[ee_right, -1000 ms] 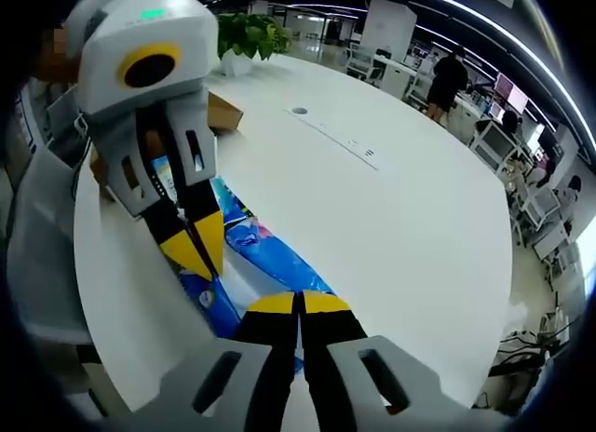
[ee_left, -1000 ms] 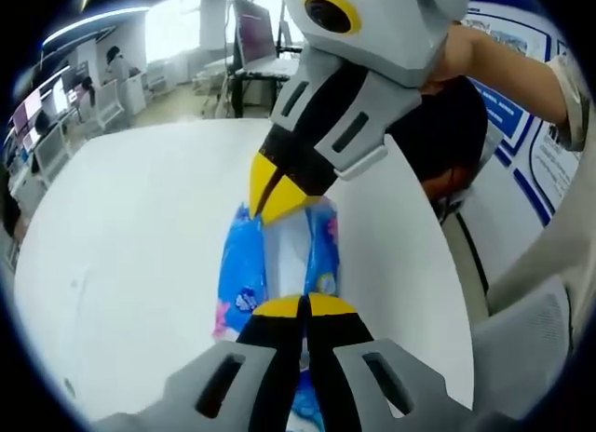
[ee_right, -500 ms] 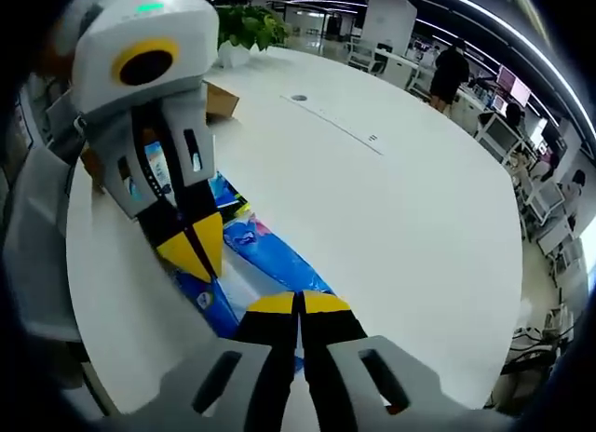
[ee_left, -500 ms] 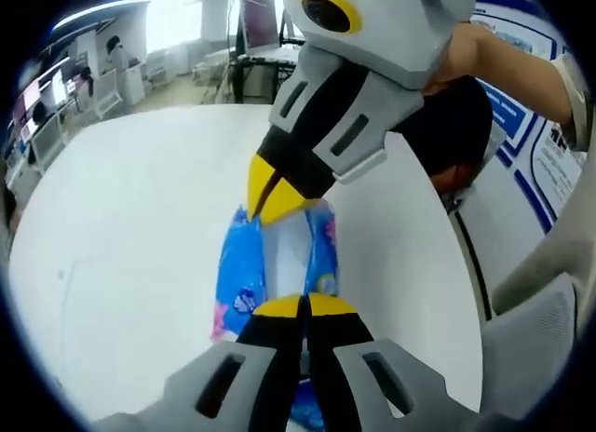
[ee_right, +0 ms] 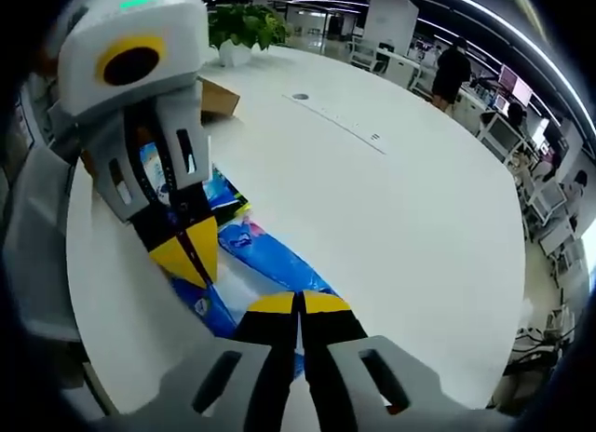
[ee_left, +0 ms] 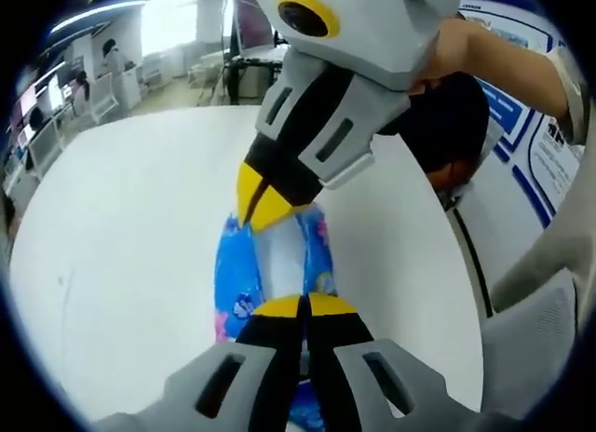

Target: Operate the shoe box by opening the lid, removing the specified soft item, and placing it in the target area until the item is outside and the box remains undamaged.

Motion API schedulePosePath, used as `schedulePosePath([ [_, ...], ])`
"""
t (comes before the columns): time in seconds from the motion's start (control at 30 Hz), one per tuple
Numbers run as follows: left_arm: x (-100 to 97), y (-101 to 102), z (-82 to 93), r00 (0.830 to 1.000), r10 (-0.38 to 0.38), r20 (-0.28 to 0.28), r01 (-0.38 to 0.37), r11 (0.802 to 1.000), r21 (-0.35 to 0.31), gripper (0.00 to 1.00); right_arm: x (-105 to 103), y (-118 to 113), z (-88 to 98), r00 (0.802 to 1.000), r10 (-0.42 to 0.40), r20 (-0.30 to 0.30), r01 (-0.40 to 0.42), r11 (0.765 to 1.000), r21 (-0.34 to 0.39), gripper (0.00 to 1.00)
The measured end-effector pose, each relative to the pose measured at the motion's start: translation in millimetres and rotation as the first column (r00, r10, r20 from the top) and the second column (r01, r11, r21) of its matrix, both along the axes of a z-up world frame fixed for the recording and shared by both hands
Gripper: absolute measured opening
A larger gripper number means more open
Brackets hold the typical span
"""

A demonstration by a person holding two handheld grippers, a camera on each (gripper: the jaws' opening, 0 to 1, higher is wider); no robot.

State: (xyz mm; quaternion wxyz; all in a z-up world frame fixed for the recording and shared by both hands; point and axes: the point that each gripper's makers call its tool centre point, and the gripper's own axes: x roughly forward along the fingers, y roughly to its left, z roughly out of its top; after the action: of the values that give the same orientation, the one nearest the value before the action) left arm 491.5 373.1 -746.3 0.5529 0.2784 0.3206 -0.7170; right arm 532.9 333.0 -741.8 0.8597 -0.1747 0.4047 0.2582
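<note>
Left gripper and right gripper, jaws pressed together, each pinch an opposite end of the blue tissue pack over the white table.

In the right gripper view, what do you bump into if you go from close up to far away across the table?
Right gripper → blue soft pack → left gripper → brown box → potted plant.
</note>
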Motion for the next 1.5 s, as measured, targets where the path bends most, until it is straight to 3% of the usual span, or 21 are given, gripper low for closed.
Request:
schedulePosePath([
  [0.13, 0.2, 2.5, -0.6, 0.999, -0.023, 0.032, 0.023, 1.000, 0.001, 0.00, -1.0, -1.0, -2.7, 1.000, 0.003, -0.007, -0.003, 1.000, -0.009, 0.00],
  [0.57, 2.8, 1.0, 3.5, 0.998, -0.026, 0.054, 0.027, 1.000, -0.013, 0.00, 0.2, -1.8, 3.0, 1.000, 0.003, 0.009, -0.003, 1.000, -0.017, 0.03],
  [1.1, 8.6, 14.9, 24.6, 0.993, -0.027, 0.115, 0.030, 0.999, -0.027, 0.14, -3.2, 6.2, 25.8, 1.000, 0.006, 0.027, -0.006, 1.000, -0.012, 0.14],
  [1.5, 10.4, 42.1, 58.9, 0.991, 0.086, 0.100, -0.078, 0.994, -0.080, 0.25, -18.8, 19.8, 52.7, 0.999, -0.014, 0.050, 0.013, 1.000, 0.009, 0.26],
])
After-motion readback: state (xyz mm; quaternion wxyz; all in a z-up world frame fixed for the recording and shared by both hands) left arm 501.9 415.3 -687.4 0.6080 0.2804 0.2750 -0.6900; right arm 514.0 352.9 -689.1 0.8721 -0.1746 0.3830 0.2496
